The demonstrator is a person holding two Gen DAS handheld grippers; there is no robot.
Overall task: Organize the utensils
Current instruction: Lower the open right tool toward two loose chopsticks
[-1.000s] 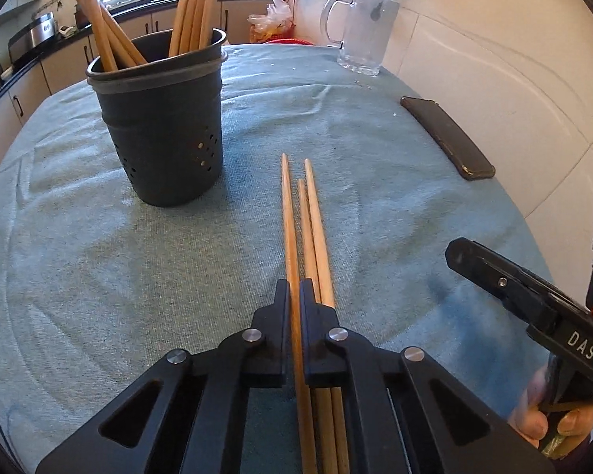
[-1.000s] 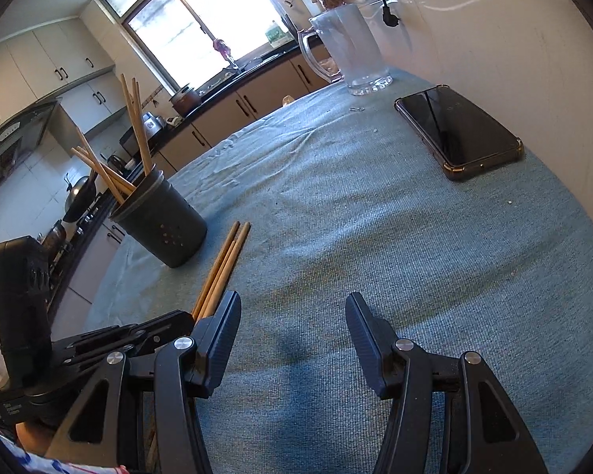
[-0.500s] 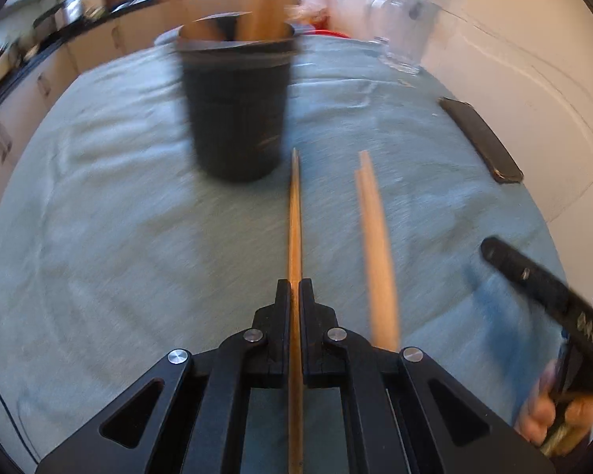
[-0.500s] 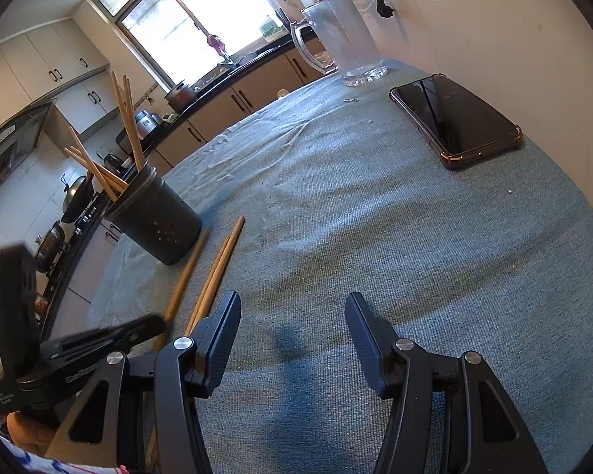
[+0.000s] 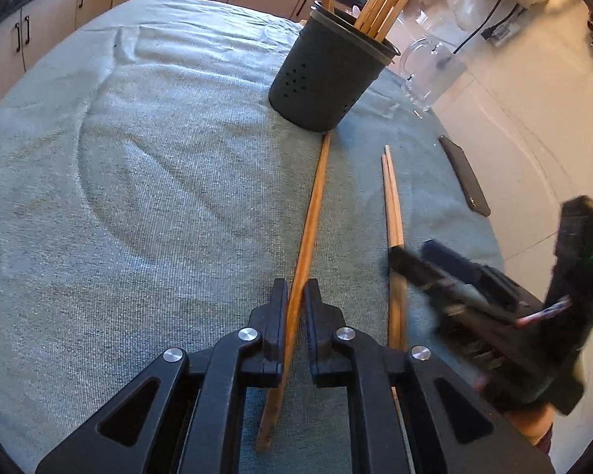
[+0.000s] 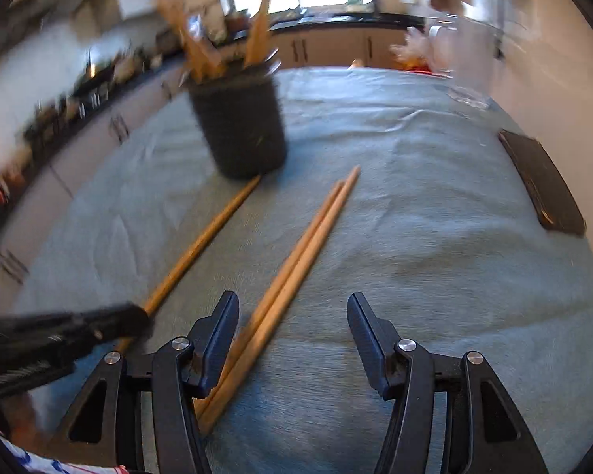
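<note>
My left gripper [image 5: 295, 291] is shut on a single wooden chopstick [image 5: 311, 213] whose far tip reaches the foot of the dark perforated holder [image 5: 328, 79], which holds several chopsticks. Two more chopsticks [image 5: 391, 205] lie together on the cloth to its right. In the right wrist view my right gripper [image 6: 292, 308] is open, low over the near ends of that pair [image 6: 304, 245], which pass by its left finger. The held chopstick [image 6: 201, 245], the holder [image 6: 241, 126] and my left gripper [image 6: 138, 318] show there too, blurred.
A blue-green cloth [image 5: 138, 181] covers the round table. A glass mug [image 5: 431, 71] stands behind the holder near the wall. A dark phone [image 5: 464, 175] lies at the right edge, also in the right wrist view [image 6: 541, 185]. Kitchen counters run behind.
My left gripper has pulled one chopstick away from the other two and swung it left, tip toward the holder. My right gripper has moved in over the remaining pair, still open.
</note>
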